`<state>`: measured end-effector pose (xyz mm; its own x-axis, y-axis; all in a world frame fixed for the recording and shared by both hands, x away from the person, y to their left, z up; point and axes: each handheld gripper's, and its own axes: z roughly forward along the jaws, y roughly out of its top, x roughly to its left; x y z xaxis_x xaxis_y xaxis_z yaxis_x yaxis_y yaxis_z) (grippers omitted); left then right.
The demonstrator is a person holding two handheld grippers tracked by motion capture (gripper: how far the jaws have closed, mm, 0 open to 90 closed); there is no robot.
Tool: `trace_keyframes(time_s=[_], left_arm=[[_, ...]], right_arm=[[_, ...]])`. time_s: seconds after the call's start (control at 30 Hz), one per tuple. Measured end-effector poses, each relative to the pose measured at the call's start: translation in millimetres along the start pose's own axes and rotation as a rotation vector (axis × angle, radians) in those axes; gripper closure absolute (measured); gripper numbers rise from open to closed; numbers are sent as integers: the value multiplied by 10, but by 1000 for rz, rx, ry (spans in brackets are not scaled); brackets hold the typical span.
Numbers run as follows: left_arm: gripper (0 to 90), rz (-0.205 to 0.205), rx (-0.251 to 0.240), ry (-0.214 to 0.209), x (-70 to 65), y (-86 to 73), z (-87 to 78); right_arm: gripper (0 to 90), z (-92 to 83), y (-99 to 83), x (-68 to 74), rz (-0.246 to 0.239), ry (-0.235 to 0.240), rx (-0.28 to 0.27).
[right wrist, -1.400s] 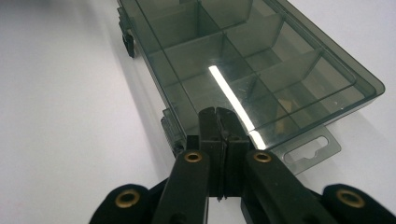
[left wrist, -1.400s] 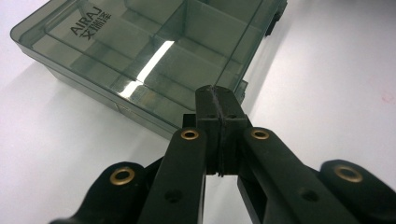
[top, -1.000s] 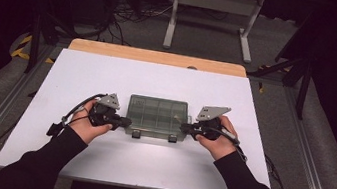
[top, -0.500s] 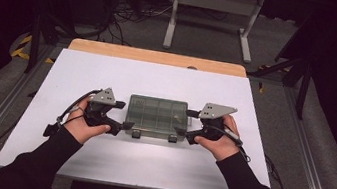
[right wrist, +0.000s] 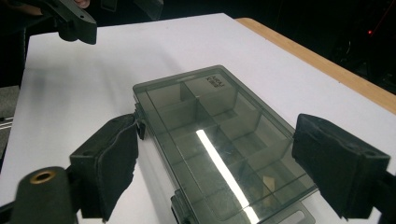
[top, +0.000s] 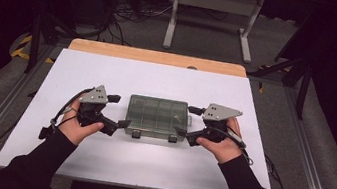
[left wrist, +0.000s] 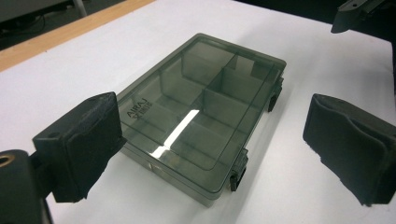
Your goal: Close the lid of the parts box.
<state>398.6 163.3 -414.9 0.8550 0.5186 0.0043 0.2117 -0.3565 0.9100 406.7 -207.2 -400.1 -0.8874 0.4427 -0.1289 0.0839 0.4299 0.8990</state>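
A smoky see-through compartment box lies flat on the white tabletop, lid down, with two latches on its near side. My left gripper sits at its left end and my right gripper at its right end. Both have just been opening and now stand open. In the left gripper view the box lies partly between the wide pads of my left gripper, unpressed. In the right gripper view the box lies between the spread jaws of my right gripper, the left pad close to its latch side.
A wooden strip runs along the table's far edge. Metal rails flank both sides. Beyond it a white stand and cables sit on the floor. The other gripper shows in the left gripper view's top right corner.
Both grippers' jaws have spread wide apart at the box's ends. The hands and the box have stayed where they were.
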Motion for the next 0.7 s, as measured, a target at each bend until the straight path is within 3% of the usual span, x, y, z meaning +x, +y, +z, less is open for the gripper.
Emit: trace_keyframes(time_s=[0.43,0.7], left_arm=[[44,2,-110,53,49,-166,-229],[50,9,-133,101,92,-329,-353]], right_arm=[[131,-160,-37,21,-25,-19,-105],[128,-272,-132,40,-28,-34,-150]])
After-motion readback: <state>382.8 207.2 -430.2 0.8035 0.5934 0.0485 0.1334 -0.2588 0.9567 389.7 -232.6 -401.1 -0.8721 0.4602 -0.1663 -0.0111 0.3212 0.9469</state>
